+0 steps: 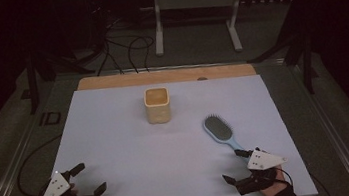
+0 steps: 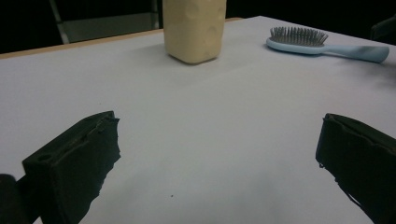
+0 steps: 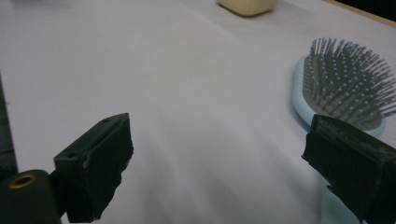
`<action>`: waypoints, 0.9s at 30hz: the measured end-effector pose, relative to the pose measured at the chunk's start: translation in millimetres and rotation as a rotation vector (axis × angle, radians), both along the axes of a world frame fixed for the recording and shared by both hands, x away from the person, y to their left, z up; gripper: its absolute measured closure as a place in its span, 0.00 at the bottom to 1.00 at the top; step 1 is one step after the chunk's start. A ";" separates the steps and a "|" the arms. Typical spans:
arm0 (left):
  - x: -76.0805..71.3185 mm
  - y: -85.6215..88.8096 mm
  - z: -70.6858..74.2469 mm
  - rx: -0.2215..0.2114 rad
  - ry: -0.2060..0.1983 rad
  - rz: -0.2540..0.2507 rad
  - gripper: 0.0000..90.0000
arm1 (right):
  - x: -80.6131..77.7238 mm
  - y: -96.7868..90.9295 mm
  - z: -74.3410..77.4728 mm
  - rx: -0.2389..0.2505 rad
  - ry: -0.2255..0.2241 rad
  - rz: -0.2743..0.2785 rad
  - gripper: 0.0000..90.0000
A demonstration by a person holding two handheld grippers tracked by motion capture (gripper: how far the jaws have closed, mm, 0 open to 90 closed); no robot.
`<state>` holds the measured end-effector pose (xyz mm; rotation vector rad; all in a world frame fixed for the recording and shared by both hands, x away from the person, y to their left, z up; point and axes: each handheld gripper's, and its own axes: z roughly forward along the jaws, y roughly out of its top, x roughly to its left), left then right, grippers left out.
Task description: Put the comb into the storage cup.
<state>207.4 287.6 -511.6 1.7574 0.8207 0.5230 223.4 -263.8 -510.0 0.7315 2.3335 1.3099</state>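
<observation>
While both grippers rest low at the near edge of the white sheet-covered table [image 1: 116, 135], a cream square-sided plastic cup [image 1: 157, 105] stands upright at mid-table. Right and nearer of the cup lies a light-blue oval hairbrush [image 1: 219, 130], bristles up. Left gripper [image 1: 88, 179]: jaws wide apart, empty, well apart from the cup. Right gripper [image 1: 235, 165]: jaws spread, empty, one jaw beside the brush handle.

Hairbrush and cup on the tabletop

Light-blue hairbrush [image 1: 221, 132] lies bristles-up, handle just beside the right jaws; cream square cup [image 1: 157, 105] stands upright well ahead of both jaws.
</observation>
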 end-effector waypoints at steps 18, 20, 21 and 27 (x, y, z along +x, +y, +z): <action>0.1 0.2 0.4 -0.015 0.005 -0.006 0.00 | -1.4 7.2 -0.3 -0.035 0.010 0.044 0.08; -0.3 0.1 0.5 -0.011 0.003 -0.004 0.00 | -2.7 7.7 1.9 -0.029 0.012 0.045 0.08; -0.2 0.2 0.7 -0.012 0.002 -0.003 0.00 | -2.9 7.7 3.1 -0.026 0.009 0.051 0.08; 0.5 -0.1 0.5 -0.013 0.005 -0.005 0.00 | -5.6 9.7 8.9 -0.034 -0.004 0.058 0.08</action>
